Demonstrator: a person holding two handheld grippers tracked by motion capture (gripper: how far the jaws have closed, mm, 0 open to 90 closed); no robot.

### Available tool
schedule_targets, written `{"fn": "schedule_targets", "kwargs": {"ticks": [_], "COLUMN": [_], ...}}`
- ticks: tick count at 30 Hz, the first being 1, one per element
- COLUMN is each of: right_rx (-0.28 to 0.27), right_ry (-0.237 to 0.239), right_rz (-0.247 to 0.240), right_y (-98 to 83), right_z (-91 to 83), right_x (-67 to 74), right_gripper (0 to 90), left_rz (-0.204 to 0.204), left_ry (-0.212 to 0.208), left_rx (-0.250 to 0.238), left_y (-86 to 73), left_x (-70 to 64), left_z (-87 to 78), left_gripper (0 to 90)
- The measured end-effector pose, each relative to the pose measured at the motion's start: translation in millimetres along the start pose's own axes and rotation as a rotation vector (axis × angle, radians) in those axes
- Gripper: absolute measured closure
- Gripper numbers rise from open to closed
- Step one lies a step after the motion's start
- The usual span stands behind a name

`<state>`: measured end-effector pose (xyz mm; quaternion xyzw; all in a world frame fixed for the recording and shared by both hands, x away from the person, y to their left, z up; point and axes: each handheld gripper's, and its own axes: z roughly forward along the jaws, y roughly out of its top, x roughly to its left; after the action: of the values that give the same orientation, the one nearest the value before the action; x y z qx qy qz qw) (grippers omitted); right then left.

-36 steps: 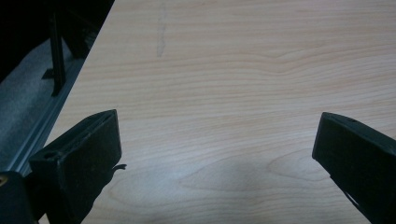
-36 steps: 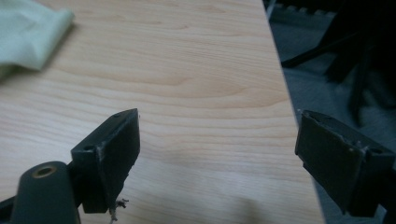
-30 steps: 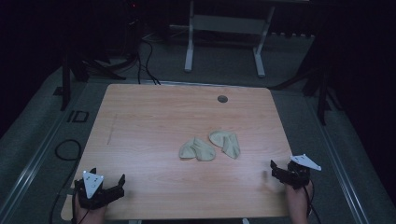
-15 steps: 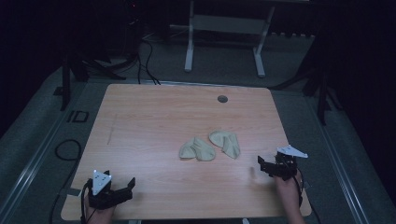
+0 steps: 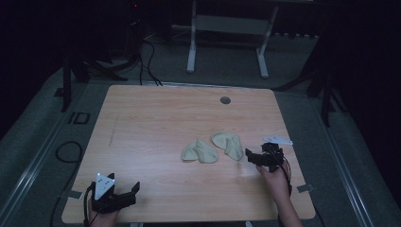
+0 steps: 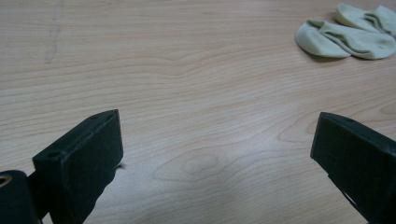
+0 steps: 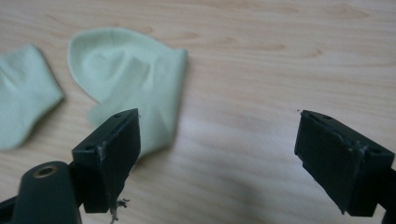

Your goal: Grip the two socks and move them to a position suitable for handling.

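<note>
Right hand-held gripper (image 5: 253, 156) advanced beside sock (image 5: 227, 144)

Wooden desk (image 5: 156, 123) fills frame centre, round grommet (image 5: 225, 100) near its far edge. White frame legs (image 5: 227, 42) stand on grey floor (image 5: 42, 137), top centre. Black cables (image 5: 146, 52) trail upper left; cable loop (image 5: 68, 151) lies left.

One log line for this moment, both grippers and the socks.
left gripper: open, near edge | right gripper: open, beside right sock | left sock: flat, untouched
</note>
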<state>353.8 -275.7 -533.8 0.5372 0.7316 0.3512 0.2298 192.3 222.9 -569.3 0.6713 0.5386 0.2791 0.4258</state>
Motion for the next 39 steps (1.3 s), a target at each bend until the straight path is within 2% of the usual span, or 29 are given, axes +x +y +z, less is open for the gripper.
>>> {"fn": "schedule_targets", "kwargs": {"ticks": [2, 7, 11, 15, 20, 21, 22, 23, 30, 33, 35, 37, 39], "right_rx": [0.000, 0.005, 0.004, 0.004, 0.036, 0.036, 0.059, 0.071, 0.116, 0.143, 0.139, 0.139, 0.132], "right_ry": [0.011, 0.001, 0.005, 0.004, 0.033, 0.033, 0.046, 0.047, 0.058, 0.045, 0.028, -0.004, 0.001], "right_rz": [-0.005, -0.025, -0.020, -0.020, -0.012, -0.012, -0.022, -0.033, -0.036, -0.053, -0.070, -0.125, -0.130], "right_y": [5.9, 19.6, 28.2, 38.8, 46.6, 46.6, 46.5, 46.1, 41.2, 38.3, 37.0, 35.1, 34.1], "right_z": [3.1, 12.8, 18.2, 26.5, 44.4, 44.4, 51.1, 54.8, 73.0, 80.4, 80.9, 80.7, 79.9], "right_x": [3.8, 13.9, 19.1, 25.9, 38.4, 38.4, 43.9, 46.9, 58.5, 62.3, 64.0, 68.1, 69.4], "right_gripper": [15.0, 16.7, 16.8, 16.9, 22.4, 22.4, 26.8, 27.3, 34.5, 36.5, 39.6, 43.8, 47.9], "left_rz": [-0.004, 0.003, 0.017, 0.025, 0.009, 0.008, 0.005, 0.005, 0.013, 0.013, 0.020, 0.023, 0.023], "left_ry": [0.007, 0.002, -0.001, 0.006, -0.002, 0.001, -0.007, -0.005, -0.014, -0.028, -0.025, -0.025, -0.026], "left_rx": [-0.008, -0.009, 0.000, -0.016, -0.020, -0.017, -0.013, -0.012, -0.001, -0.015, -0.017, -0.012, -0.011], "left_y": [0.1, 0.2, -0.2, 1.1, 1.1, 0.8, 0.6, 0.4, -0.3, -0.7, -0.3, -0.7, -0.9], "left_x": [0.0, -0.3, -2.6, -3.5, -0.9, -0.6, 0.0, -0.1, -0.2, -0.9, -1.7, -2.2, -2.1], "left_z": [-1.1, -1.2, 0.0, -2.2, -3.3, -3.2, -2.9, -2.7, -1.4, -1.9, -2.2, -1.5, -1.2], "left_gripper": [2.1, 2.1, 2.3, 3.2, 3.2, 3.2, 3.2, 3.2, 3.2, 3.2, 3.2, 3.2, 3.2]}}
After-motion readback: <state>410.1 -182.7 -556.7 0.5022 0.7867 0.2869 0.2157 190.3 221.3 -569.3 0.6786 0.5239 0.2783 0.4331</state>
